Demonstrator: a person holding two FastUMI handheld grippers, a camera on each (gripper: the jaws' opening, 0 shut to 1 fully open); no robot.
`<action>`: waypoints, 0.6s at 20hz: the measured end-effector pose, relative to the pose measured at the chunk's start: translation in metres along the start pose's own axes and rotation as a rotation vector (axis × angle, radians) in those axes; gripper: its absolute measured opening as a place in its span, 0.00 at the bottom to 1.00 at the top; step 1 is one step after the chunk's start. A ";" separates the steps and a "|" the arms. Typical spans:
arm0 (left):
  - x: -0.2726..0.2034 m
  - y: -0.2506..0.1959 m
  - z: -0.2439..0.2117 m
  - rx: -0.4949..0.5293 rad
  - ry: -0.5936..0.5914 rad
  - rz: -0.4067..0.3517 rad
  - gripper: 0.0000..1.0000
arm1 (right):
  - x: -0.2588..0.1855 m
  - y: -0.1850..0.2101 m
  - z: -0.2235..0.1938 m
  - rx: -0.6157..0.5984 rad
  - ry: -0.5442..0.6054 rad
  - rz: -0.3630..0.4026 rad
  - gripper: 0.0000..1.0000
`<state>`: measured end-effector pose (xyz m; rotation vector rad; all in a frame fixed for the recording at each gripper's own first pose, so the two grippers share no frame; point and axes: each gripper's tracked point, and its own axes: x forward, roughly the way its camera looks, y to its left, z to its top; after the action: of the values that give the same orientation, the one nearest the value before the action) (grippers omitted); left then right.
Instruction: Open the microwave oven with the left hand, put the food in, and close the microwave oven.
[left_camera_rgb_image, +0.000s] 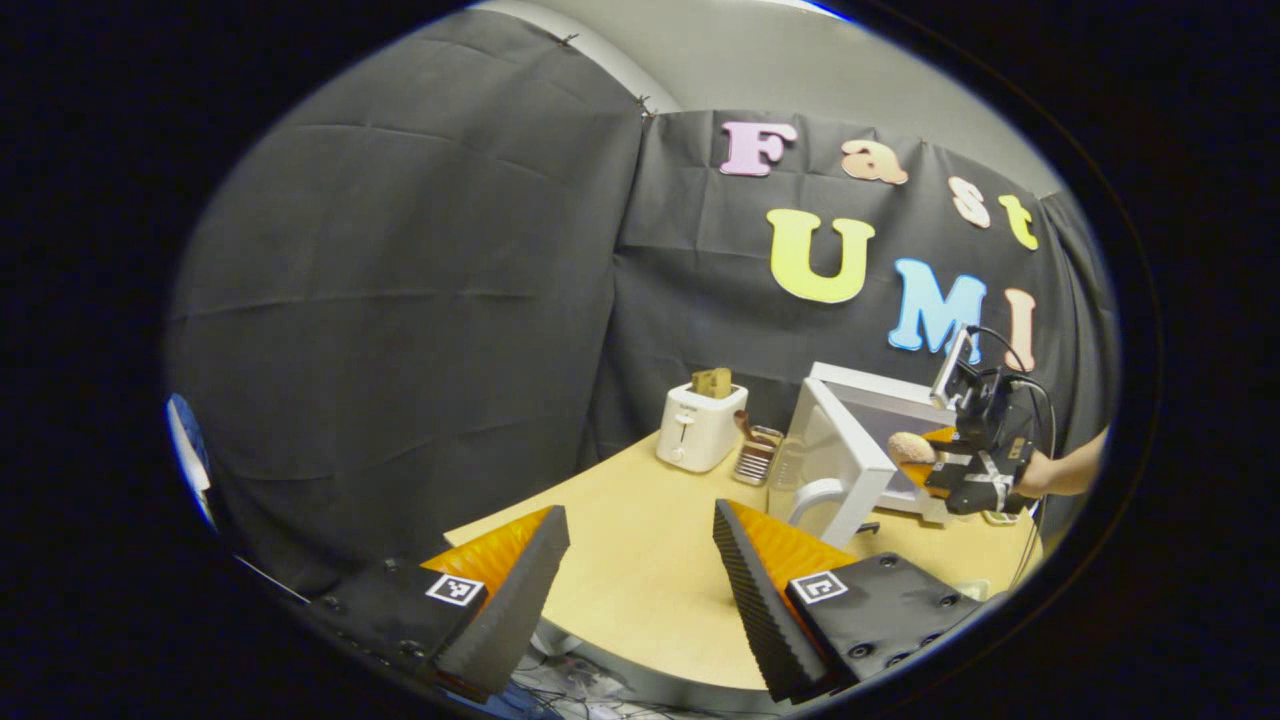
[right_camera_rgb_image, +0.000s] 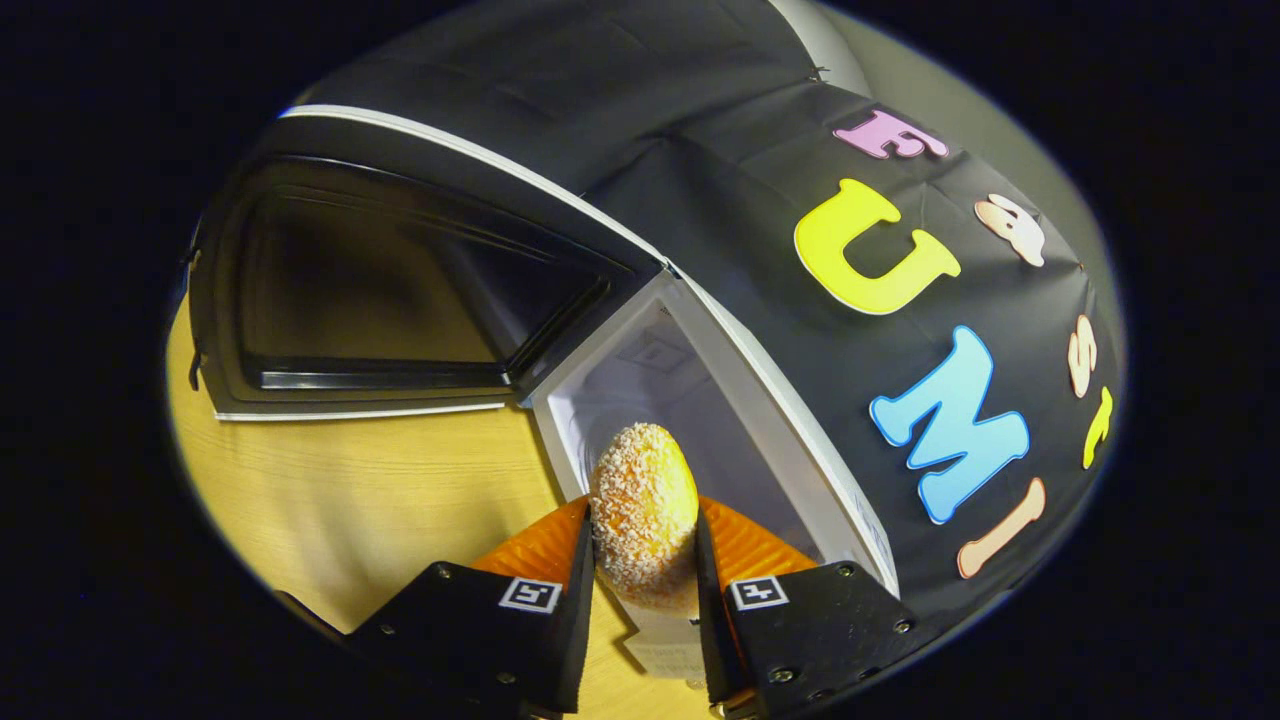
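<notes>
**Bread roll held at the open microwave**

Bread roll with crumbs on top, pinched from both sides by the right gripper; both fingers pressing on it; roll standing up tall between them, right at the mouth of the microwave; white inside wall of the oven just behind it; microwave door swung wide open to the left, dark window facing the camera.

In the left gripper view, same roll seen farther off, held by the right gripper in front of the open oven; a bare arm reaching in from the right behind that gripper; door sticking out toward the camera, with its curved handle low down.

Left gripper hanging over the near edge of the table, well apart from the microwave; fingers spread wide, nothing between them.

White toaster to the left of the microwave, with a slice of toast poking out on top; small clear holder with something brown in it, between toaster and door.

Light wooden table under it all, round at the near edge; black cloth wall behind; grey wall above the cloth; some cables on the floor below the table edge.
</notes>
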<state>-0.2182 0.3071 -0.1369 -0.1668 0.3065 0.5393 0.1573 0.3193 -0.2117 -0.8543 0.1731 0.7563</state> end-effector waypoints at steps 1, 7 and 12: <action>-0.003 0.002 -0.001 -0.002 0.006 0.004 0.93 | 0.009 0.001 0.000 -0.005 -0.006 -0.002 0.47; -0.010 0.010 -0.012 0.026 0.054 0.042 0.95 | 0.063 0.009 -0.020 -0.041 0.011 -0.012 0.50; -0.022 0.019 -0.023 0.057 0.091 0.080 0.95 | 0.103 0.008 -0.031 -0.071 0.024 -0.029 0.53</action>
<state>-0.2519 0.3074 -0.1528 -0.1243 0.4181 0.6026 0.2319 0.3543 -0.2807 -0.9324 0.1561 0.7291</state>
